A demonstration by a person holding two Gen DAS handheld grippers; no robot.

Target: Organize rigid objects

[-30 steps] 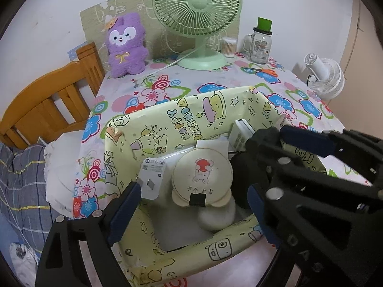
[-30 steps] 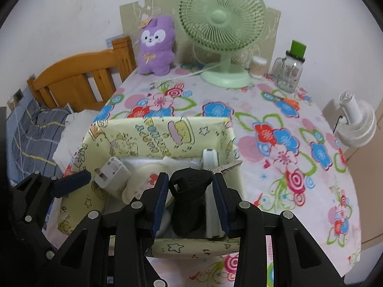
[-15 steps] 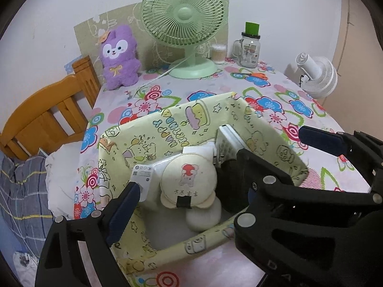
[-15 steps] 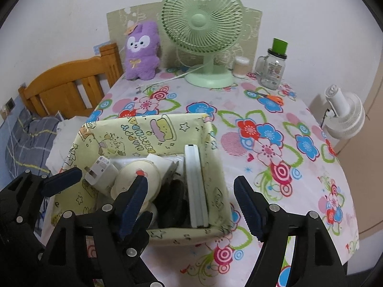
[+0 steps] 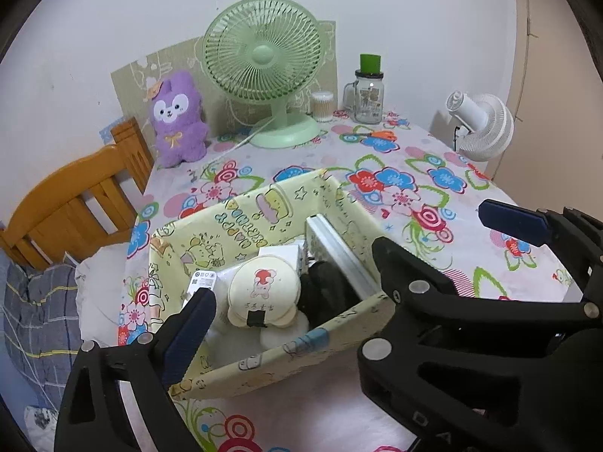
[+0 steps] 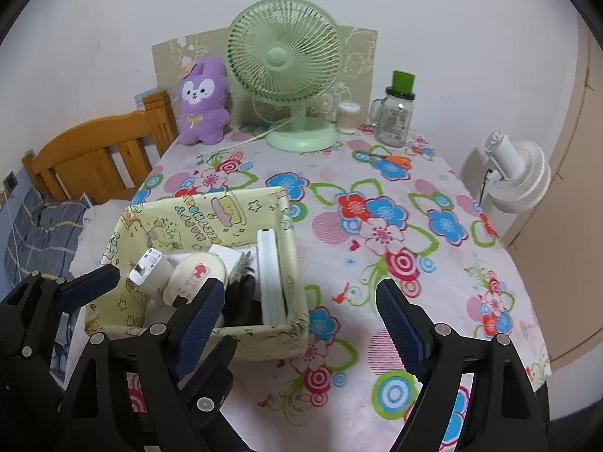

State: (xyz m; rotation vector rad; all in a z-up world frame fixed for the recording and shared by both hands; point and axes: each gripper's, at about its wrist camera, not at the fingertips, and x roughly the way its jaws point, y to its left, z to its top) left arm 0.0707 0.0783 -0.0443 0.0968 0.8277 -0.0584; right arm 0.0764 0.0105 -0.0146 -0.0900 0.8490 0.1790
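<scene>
A yellow cartoon-print fabric box (image 5: 241,218) (image 6: 196,218) stands on the flowered tablecloth. Inside lie a black object (image 5: 324,293) (image 6: 245,297), a white slab on edge (image 5: 339,248) (image 6: 269,275), a round cream case (image 5: 264,290) (image 6: 196,275) and a white charger plug (image 5: 201,282) (image 6: 149,267). My left gripper (image 5: 345,250) hangs above the box's near side, jaws opening, holding nothing. My right gripper (image 6: 297,284) straddles the box's right wall without touching it, jaws opening and empty. Its black frame (image 5: 433,312) fills the lower right of the left wrist view.
At the table's back stand a green fan (image 6: 284,56), a purple plush (image 6: 203,101), a swab tub (image 6: 348,116) and a glass mug jar (image 6: 395,120). Orange scissors (image 6: 392,160) lie nearby. A white fan (image 6: 516,173) is off the right edge, a wooden bedhead (image 6: 94,150) on the left.
My right gripper let go of the black object, which now lies in the box, and its jaws spread wide. Both grippers drew back and up from the box.
</scene>
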